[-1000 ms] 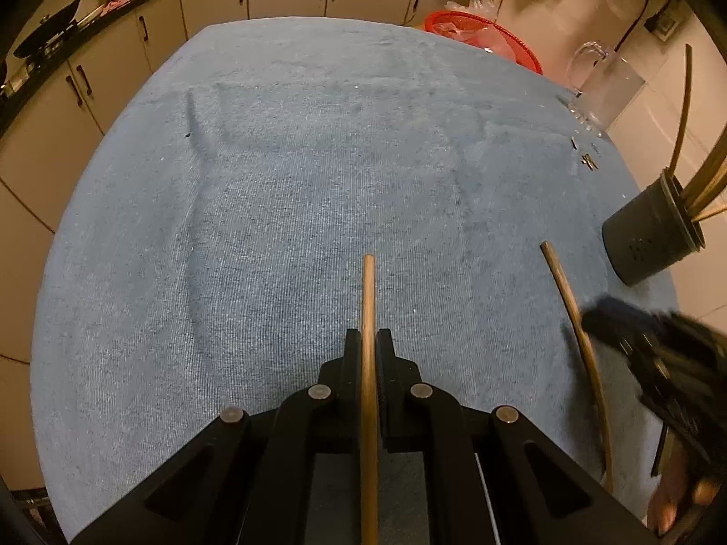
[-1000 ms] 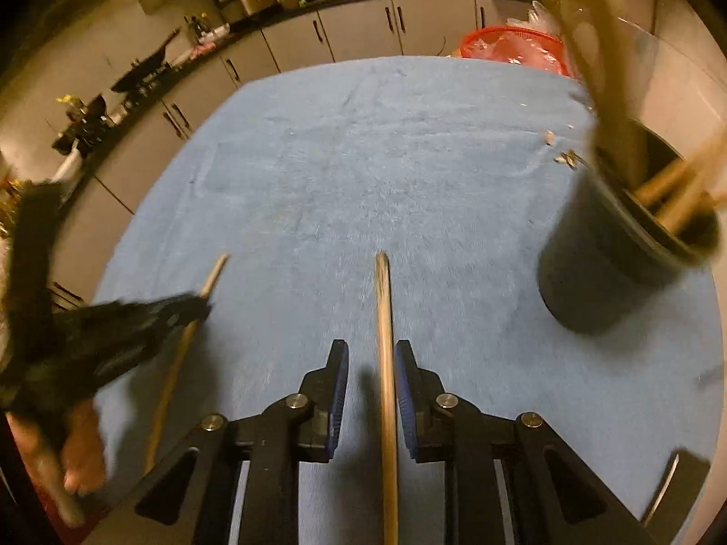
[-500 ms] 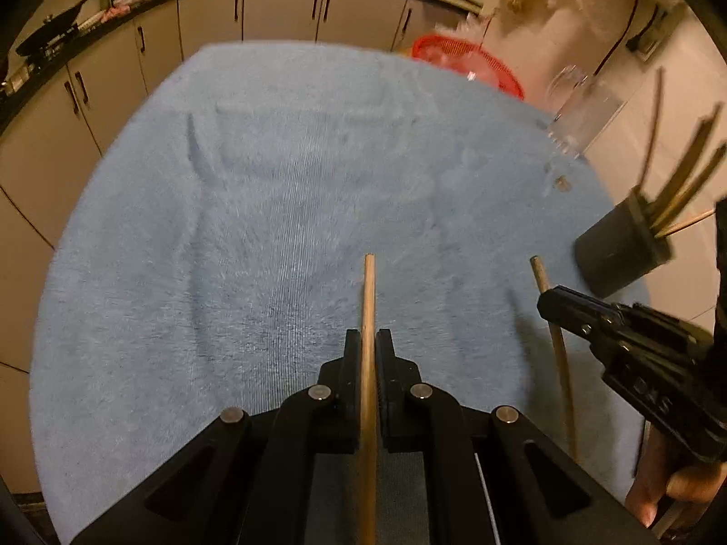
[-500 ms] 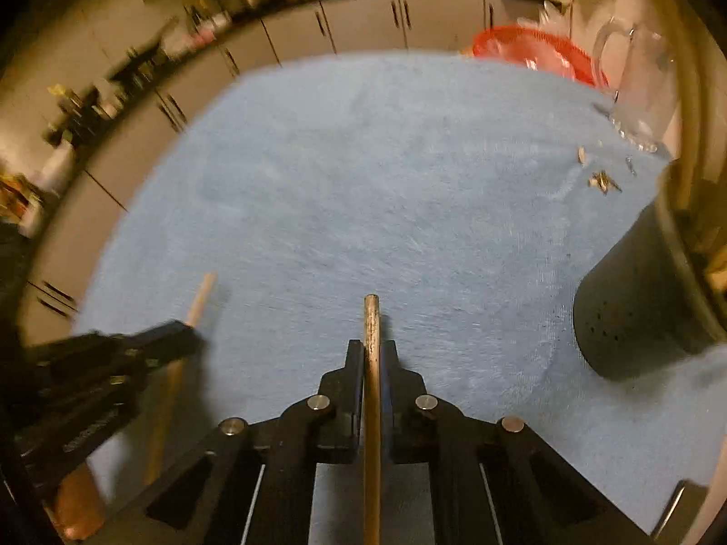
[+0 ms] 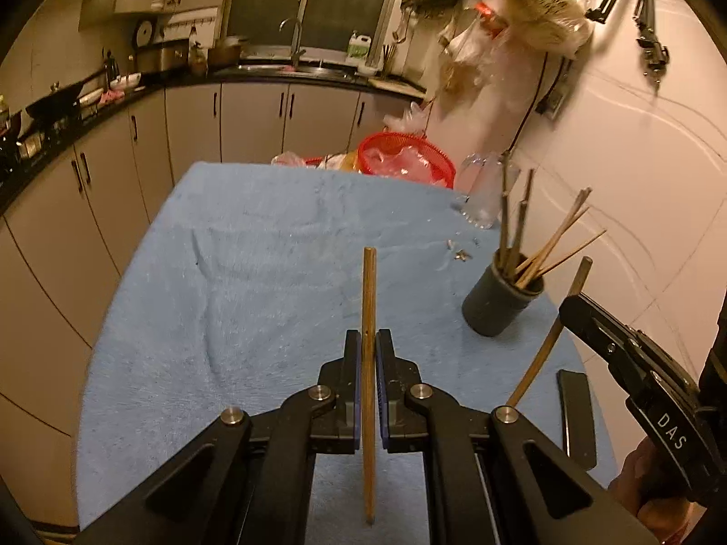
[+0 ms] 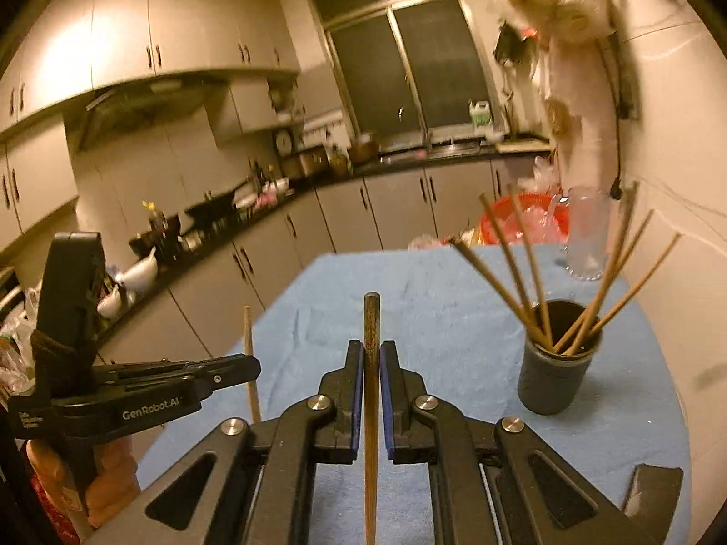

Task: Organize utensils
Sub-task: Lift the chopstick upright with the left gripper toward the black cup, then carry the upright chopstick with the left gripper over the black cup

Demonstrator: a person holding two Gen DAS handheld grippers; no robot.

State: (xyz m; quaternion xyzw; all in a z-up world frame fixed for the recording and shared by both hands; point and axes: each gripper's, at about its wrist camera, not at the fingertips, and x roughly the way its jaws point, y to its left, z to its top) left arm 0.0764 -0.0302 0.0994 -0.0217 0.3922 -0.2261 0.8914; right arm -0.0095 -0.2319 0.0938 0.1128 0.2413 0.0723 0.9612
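I had one chopstick (image 5: 369, 318) clamped in my left gripper (image 5: 369, 340), jaws shut on it; a second chopstick (image 6: 371, 354) sat pinched in my right gripper (image 6: 371, 349); both hung above the blue towel (image 5: 254, 272), near the dark holder (image 6: 552, 377) of chopsticks.

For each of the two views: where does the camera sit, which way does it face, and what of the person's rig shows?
Left wrist: above the left gripper, facing the blue-clothed table; right gripper at right.
Right wrist: above the right gripper, facing the counters; left gripper at left.
Shared: dark holder, both clamped chopsticks.
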